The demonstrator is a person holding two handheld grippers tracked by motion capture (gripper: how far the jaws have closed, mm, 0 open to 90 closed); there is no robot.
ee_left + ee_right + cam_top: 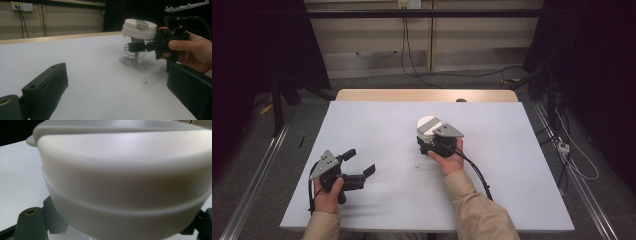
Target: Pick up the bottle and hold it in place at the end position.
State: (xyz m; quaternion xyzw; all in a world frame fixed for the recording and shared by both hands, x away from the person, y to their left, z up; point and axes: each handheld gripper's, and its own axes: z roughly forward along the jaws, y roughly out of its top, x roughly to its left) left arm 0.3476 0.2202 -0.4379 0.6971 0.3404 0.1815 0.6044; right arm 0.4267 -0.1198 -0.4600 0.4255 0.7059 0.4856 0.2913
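From the left gripper view, the right tool [133,47] is clenched on the clear jar [132,53] beneath its white lid [139,28]. The jar stands mid-desk [377,120], far from every edge. The left tool [359,162] rests released near the front edge, bare desk between them.

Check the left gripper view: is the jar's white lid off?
No, the white lid sits on top of the clear jar, which the right claw grips just below it.

Clear jar [131,53] with black lettering, cream-white lid [139,28], pale grey table [377,135]
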